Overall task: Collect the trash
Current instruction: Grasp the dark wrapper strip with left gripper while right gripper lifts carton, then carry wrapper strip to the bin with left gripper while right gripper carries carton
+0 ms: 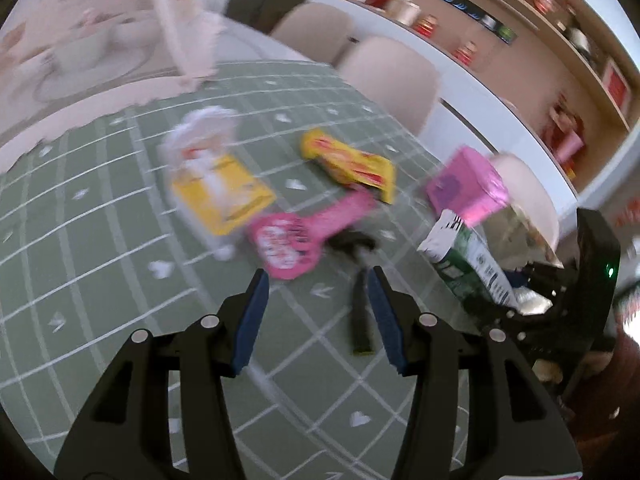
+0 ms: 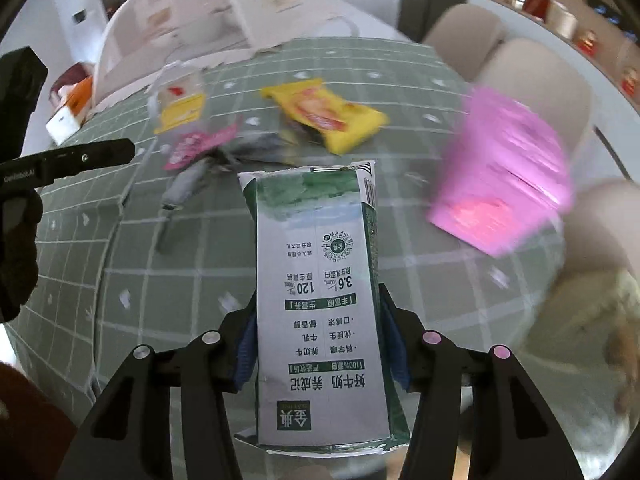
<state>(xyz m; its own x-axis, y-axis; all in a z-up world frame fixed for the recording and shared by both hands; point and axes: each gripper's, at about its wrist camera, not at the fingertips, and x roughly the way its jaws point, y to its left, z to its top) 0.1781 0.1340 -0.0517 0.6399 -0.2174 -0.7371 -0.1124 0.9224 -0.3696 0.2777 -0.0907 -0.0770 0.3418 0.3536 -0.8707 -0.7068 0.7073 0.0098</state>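
Jaws of the right gripper [image 2: 322, 344] clamp a green-and-white milk carton [image 2: 320, 300] across its side faces, above the counter [image 2: 168, 272]. Left gripper [image 1: 318, 320]: jaws about half open, empty, over a dark stick-like item [image 1: 362, 312]. Carton looks light, probably empty; thin card walls would dent, so hold low and flat. Pink wrapper [image 1: 296, 232] and yellow packet [image 1: 348, 164] lie limp and slippery; pinch an edge.

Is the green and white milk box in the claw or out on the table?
In. The green and white milk carton sits between the right claw's blue pads, lifted above the green checked tablecloth.
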